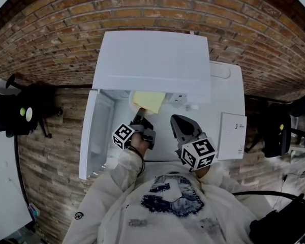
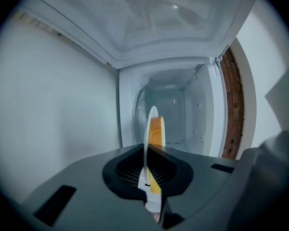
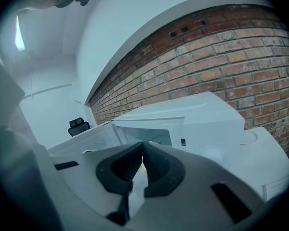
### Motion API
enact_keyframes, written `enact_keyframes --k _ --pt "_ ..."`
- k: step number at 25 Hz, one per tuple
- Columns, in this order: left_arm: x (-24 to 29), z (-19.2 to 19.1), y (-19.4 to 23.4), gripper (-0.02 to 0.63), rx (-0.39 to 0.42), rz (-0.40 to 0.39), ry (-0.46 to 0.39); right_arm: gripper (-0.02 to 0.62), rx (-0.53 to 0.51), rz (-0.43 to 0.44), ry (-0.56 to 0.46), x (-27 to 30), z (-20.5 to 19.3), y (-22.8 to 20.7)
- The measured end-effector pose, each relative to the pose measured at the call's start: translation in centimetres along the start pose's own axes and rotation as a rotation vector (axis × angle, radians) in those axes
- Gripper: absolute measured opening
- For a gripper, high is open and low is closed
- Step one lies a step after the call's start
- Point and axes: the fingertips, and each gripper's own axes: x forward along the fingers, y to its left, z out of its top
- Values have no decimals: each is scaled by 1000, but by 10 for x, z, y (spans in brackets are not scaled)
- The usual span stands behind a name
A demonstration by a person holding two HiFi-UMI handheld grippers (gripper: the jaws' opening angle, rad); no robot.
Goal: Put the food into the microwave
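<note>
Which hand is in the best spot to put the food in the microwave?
Left. The left tool grips the plate of yellow food right at the open microwave. The right tool is shut and holds nothing.

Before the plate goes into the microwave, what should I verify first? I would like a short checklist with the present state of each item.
1. The door is open wide: ok, it stands swung out to the left.
2. The left gripper grips the plate: ok, its jaws are shut on the rim.
3. The food is on the plate: ok, the yellow piece lies against it.
4. The cavity is free of other things: ok in what shows; the front of its floor is hidden.
5. The right gripper is out of the way: ok, shut, empty, beside the left one.
6. The plate is level: cannot tell.
</note>
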Motion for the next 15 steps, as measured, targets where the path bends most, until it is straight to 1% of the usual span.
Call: enact_keyframes --k 15 --pt "27 10 13 20 1 43 -7 15 -22 11 21 15 4 -3"
